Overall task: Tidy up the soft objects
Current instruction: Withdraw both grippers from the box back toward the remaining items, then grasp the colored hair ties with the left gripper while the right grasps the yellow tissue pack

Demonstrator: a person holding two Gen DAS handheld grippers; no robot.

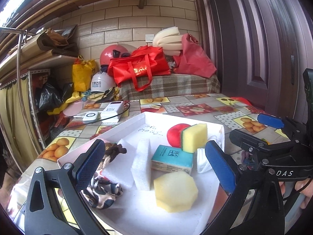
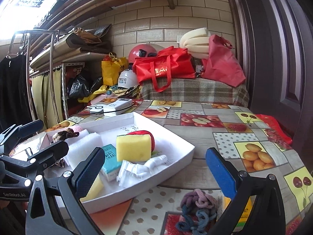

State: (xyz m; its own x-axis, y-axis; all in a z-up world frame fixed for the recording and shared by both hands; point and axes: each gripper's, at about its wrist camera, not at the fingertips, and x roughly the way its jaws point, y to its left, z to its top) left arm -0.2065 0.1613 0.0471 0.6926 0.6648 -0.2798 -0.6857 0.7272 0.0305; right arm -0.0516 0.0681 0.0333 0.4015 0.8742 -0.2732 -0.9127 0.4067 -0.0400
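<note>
Between the wide-open, empty jaws of the left gripper (image 1: 154, 160) sits a white tray (image 1: 125, 123) holding an octagonal yellow sponge (image 1: 175, 191), white foam block (image 1: 141, 166), teal tissue pack (image 1: 172, 159) and a yellow-green scouring sponge (image 1: 194, 135). Right gripper (image 2: 156, 172), equally open and empty, hovers over a knitted scrunchie (image 2: 197, 207) lying on the fruit-print tablecloth (image 2: 225, 135), just right of the tray.

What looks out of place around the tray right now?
The knotted yarn bundle lies on the tablecloth outside the white tray, below the open right hand-held gripper, while the other soft items are in the tray. Inside, the yellow sponge sits propped on the red cushion rather than flat.
</note>
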